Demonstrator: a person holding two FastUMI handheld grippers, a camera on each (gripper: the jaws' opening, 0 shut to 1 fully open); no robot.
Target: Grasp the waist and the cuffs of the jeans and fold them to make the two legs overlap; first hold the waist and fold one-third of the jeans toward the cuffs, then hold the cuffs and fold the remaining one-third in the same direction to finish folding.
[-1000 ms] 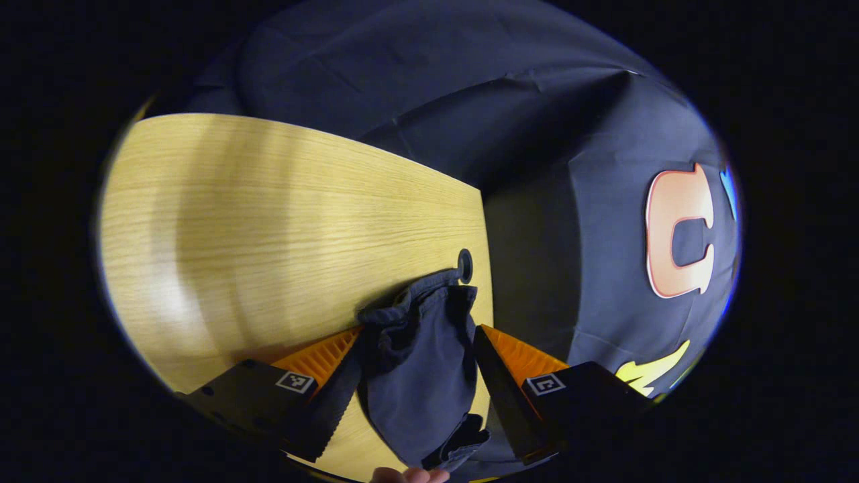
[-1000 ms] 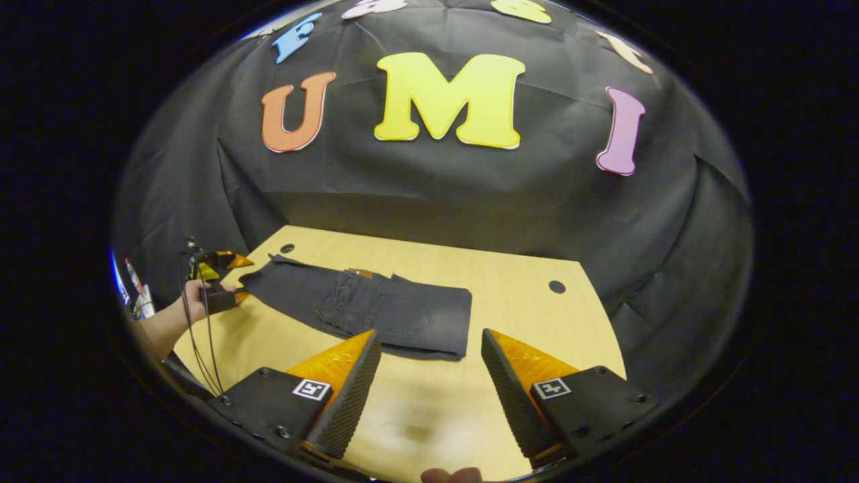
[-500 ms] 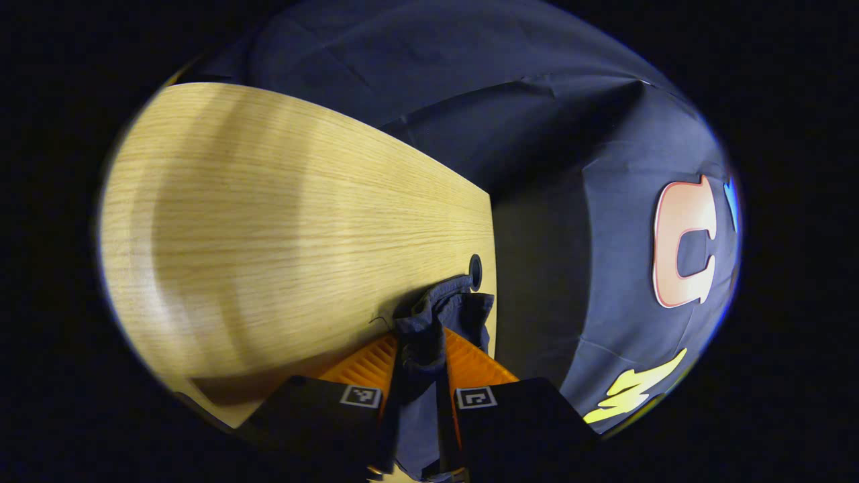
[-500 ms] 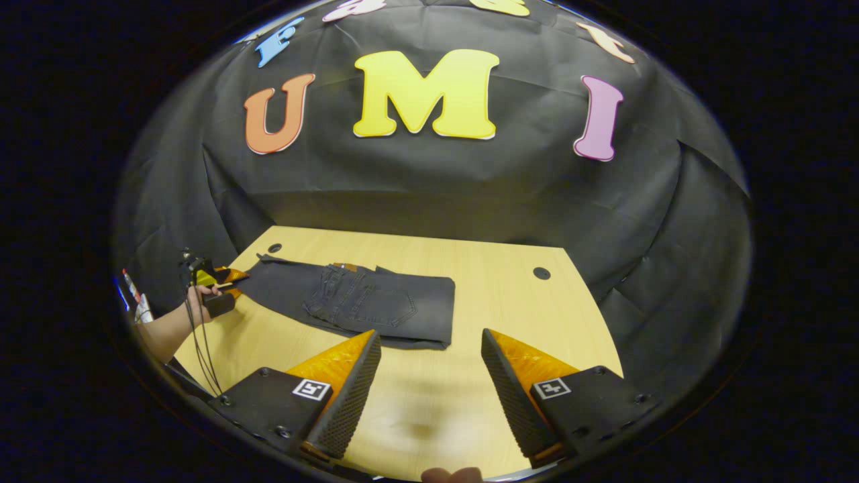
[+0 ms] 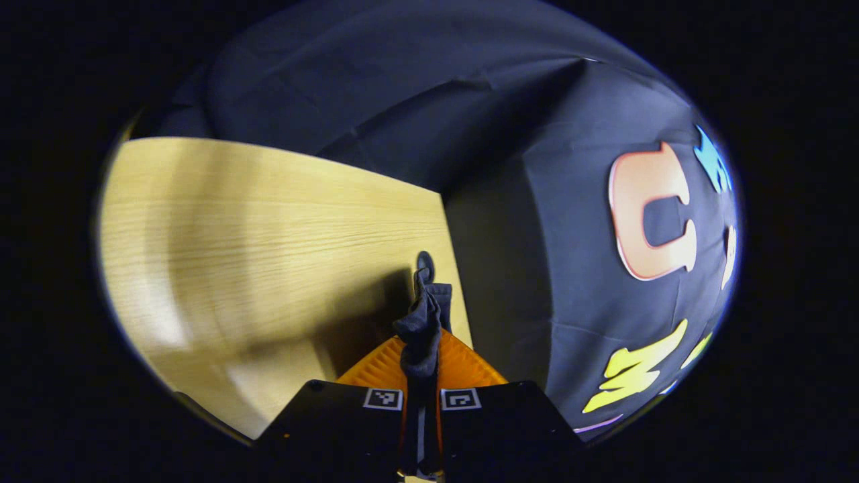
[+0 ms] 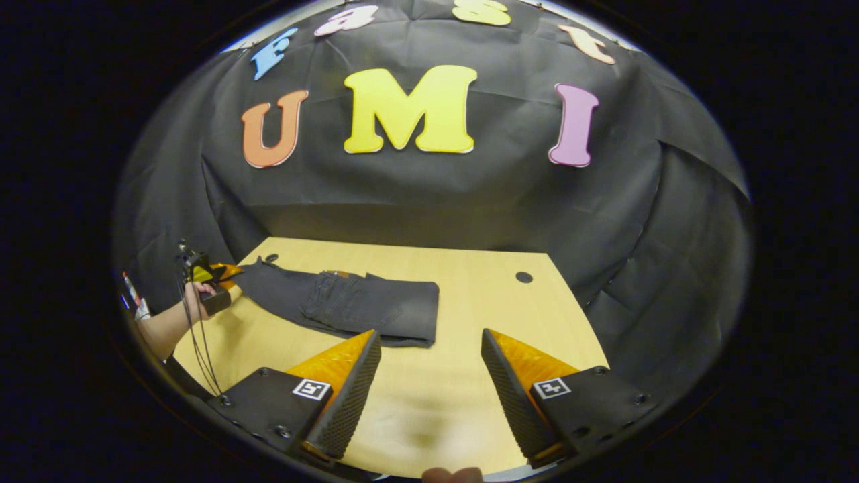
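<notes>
So the dark grey denim jeans (image 6: 349,305) are lying flat on the light wooden table (image 6: 470,322), over toward the table's left half as seen in the right gripper view. The waist end looks folded over onto the legs, with a clean fold edge facing right, and the cuff end trails off to the far left corner, right by a small round black hole in the tabletop (image 6: 271,257).

The left gripper (image 5: 421,349) is clamped tight on the cuffs (image 5: 424,315); in the left gripper view both fingers are squeezed together with a bunched ridge of dark fabric sticking up between them, near the table's edge. In the right gripper view you can see that same gripper way off at the left, held by a person's hand (image 6: 194,298) with thin black cables (image 6: 198,349) hanging down.

The right gripper (image 6: 429,376) hangs above the near edge of the table with its fingers spread wide, gripping nothing, well apart from the jeans. There's a second round hole (image 6: 523,277) on the far right.
</notes>
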